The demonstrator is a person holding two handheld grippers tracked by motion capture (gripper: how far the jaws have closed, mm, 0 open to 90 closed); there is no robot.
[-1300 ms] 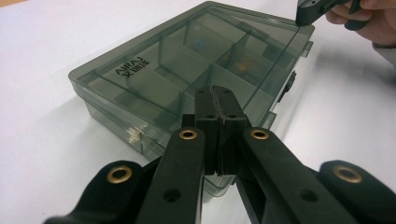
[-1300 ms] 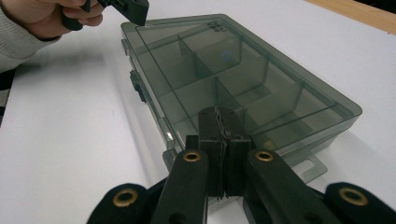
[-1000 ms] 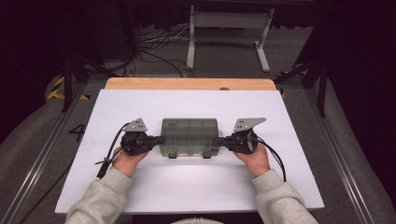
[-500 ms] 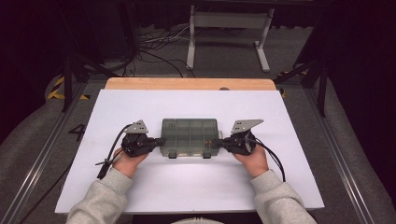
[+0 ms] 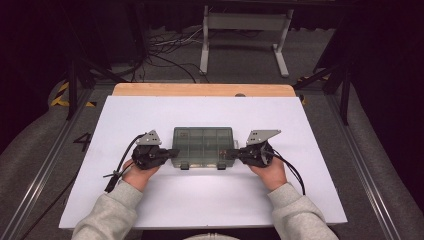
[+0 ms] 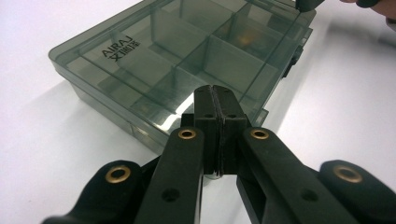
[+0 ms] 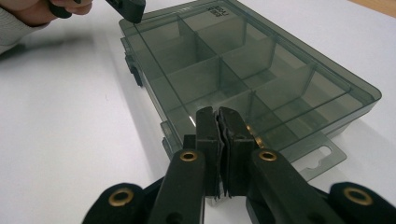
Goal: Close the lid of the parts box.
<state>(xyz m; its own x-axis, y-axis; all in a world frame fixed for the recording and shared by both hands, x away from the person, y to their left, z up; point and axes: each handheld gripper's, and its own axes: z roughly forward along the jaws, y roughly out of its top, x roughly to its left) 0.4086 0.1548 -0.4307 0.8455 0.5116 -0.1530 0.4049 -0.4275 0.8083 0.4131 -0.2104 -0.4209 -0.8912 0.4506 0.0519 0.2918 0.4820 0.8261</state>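
A smoke-grey see-through compartment box (image 5: 203, 146) lies flat on the white table top (image 5: 210, 200) with its lid closed. My left gripper (image 5: 174, 152) is shut, its tips resting against the box's left end. My right gripper (image 5: 234, 154) is shut too, with its tips at the right end. In the left gripper view the pressed-together jaws (image 6: 215, 91) meet the box (image 6: 187, 51) at its near edge, with the other gripper (image 6: 308, 4) at the far corner. The right gripper view has its shut jaws (image 7: 218, 113) over the box's (image 7: 243, 60) near end by the hang tab.
The white sheet covers a wooden table whose bare strip (image 5: 200, 89) runs along the far edge. Behind it a metal stand (image 5: 245, 35) and cables (image 5: 170, 55) sit on the floor. Two black latches (image 5: 202, 166) line the box's near side.
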